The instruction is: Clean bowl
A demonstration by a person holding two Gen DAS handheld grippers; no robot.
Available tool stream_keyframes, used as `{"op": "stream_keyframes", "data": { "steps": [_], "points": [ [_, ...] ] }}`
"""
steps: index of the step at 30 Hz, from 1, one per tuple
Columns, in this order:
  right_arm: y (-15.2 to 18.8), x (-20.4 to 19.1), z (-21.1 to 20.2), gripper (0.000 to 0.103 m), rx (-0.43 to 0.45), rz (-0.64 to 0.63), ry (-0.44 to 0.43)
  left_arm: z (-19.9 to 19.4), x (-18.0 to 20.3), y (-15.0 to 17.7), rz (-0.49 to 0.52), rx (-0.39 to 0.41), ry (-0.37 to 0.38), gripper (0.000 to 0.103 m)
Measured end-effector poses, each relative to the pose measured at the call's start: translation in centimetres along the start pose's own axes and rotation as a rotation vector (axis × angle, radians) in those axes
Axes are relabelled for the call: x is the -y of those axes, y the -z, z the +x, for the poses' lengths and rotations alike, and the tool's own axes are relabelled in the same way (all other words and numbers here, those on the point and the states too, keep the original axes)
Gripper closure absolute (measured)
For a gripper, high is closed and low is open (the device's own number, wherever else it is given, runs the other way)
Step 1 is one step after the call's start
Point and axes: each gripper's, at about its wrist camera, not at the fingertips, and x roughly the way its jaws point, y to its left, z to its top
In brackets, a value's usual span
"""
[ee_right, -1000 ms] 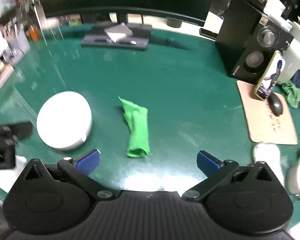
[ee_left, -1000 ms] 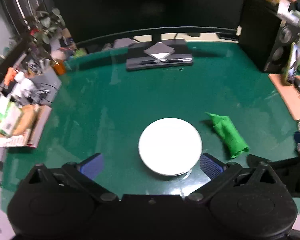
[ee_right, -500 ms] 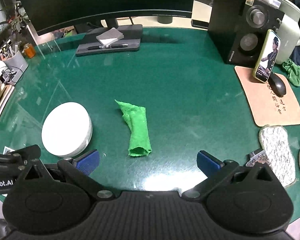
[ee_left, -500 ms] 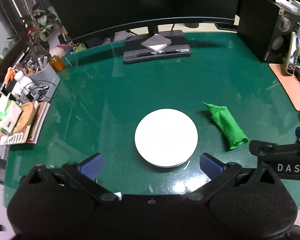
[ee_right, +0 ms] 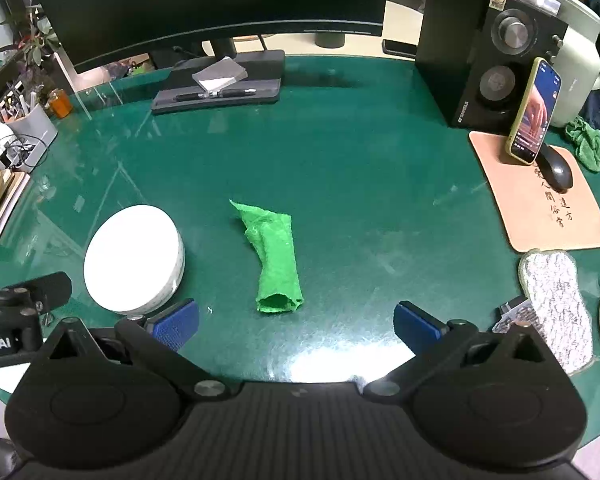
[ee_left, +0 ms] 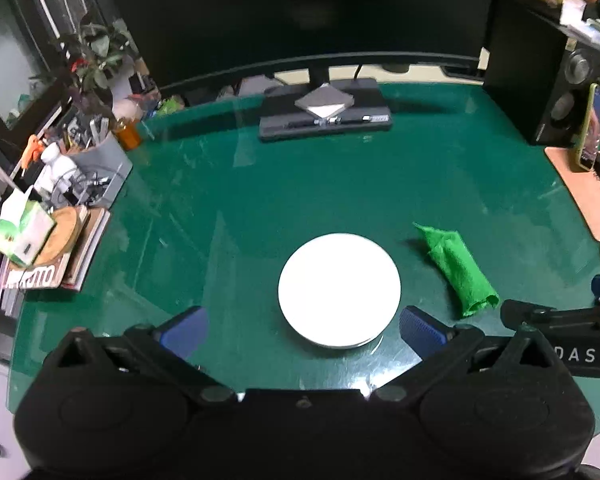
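A white bowl [ee_left: 339, 289] [ee_right: 134, 258] rests upside down on the green glass table [ee_left: 340, 192]. A rolled green cloth [ee_left: 458, 268] [ee_right: 274, 258] lies just to its right. My left gripper [ee_left: 302, 328] hovers open near the table's front edge, its blue pads either side of the bowl's near rim and not touching it. My right gripper [ee_right: 296, 326] is open too, just in front of the cloth's near end, holding nothing. Each gripper's black body shows at the side of the other's view.
A monitor stand with a notepad and pen [ee_left: 326, 114] sits at the back. A speaker [ee_right: 490, 64], phone [ee_right: 534, 112], mouse on a mat [ee_right: 556, 168] and kettle [ee_right: 580, 68] stand at the right. Desk clutter and books [ee_left: 48, 220] line the left. A grey pad [ee_right: 556, 304] lies near right.
Both views shifted and steadied over the second. The bowl and cloth have stayed where they were. Both grippers remain open, about as close to the bowl and cloth as before.
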Motion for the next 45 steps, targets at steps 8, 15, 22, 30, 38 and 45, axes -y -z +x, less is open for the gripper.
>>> {"op": "stream_keyframes", "data": {
  "steps": [8, 15, 22, 30, 38, 45],
  "points": [
    [0.0, -0.2, -0.3, 0.000, 0.012, -0.017, -0.004, 0.6, 0.8, 0.4, 0.032, -0.060, -0.146, 0.000],
    [0.1, 0.0, -0.3, 0.000, 0.011, -0.008, -0.015, 0.5, -1.5, 0.7, -0.104, -0.063, -0.049, 0.001],
    [0.2, -0.3, -0.4, 0.000, 0.009, -0.008, -0.016, 0.2, -1.2, 0.9, -0.088, -0.061, -0.013, 0.001],
    [0.4, -0.3, -0.4, 0.000, 0.006, 0.005, -0.013, -0.1, -0.7, 1.0, -0.057, -0.052, 0.042, 0.001],
    [0.5, 0.0, -0.3, 0.000, 0.004, 0.018, -0.016, 0.3, -1.2, 1.1, -0.094, -0.068, 0.093, 0.001],
    [0.4, 0.2, -0.2, 0.000, -0.001, 0.024, -0.018, 0.7, -1.1, 1.1, -0.096, -0.086, 0.099, 0.000]
  ]
}}
